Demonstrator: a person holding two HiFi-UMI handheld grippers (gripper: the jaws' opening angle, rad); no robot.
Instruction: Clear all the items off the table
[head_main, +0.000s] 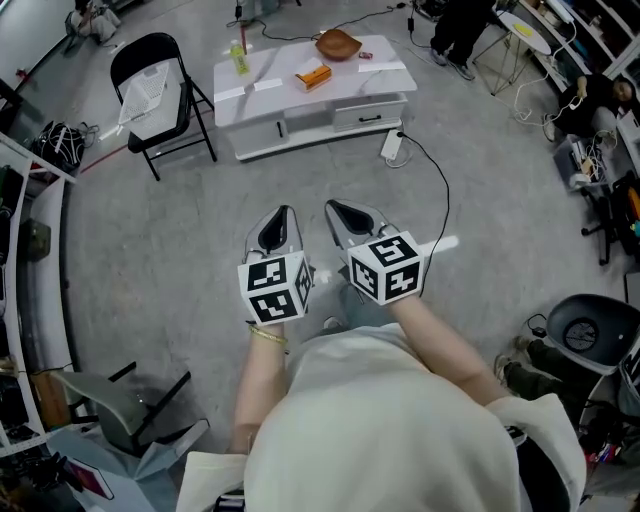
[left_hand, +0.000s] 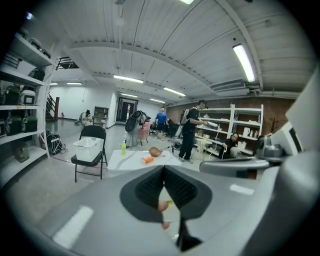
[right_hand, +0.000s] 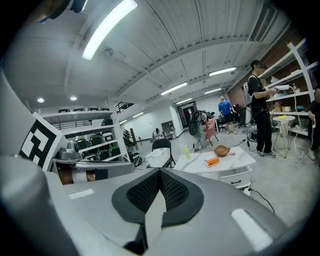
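Beside bowl (head_main: 338, 44), small item (head_main: 365, 55) too tiny to identify; standing person (head_main: 463, 28) cut off by top edge.

Workshop-like lab hall: bare concrete floor (head_main: 150, 250), gear-laden metal shelving (left_hand: 22, 106), strip light (left_hand: 244, 62), trailing cable (head_main: 446, 205).

You hold both grippers out in front of your body, side by side and close together: the left gripper (head_main: 286, 213) on the left, the right gripper (head_main: 333, 208) just beside it. Both point away from you toward the far side, tipped slightly downward. Each pair of jaws is pressed together, with nothing between them. The left marker cube (head_main: 275, 287) and right marker cube (head_main: 388, 267) sit nearest you. Behind them your left forearm (head_main: 257, 385) and right forearm (head_main: 447, 342) run back bare toward your body.
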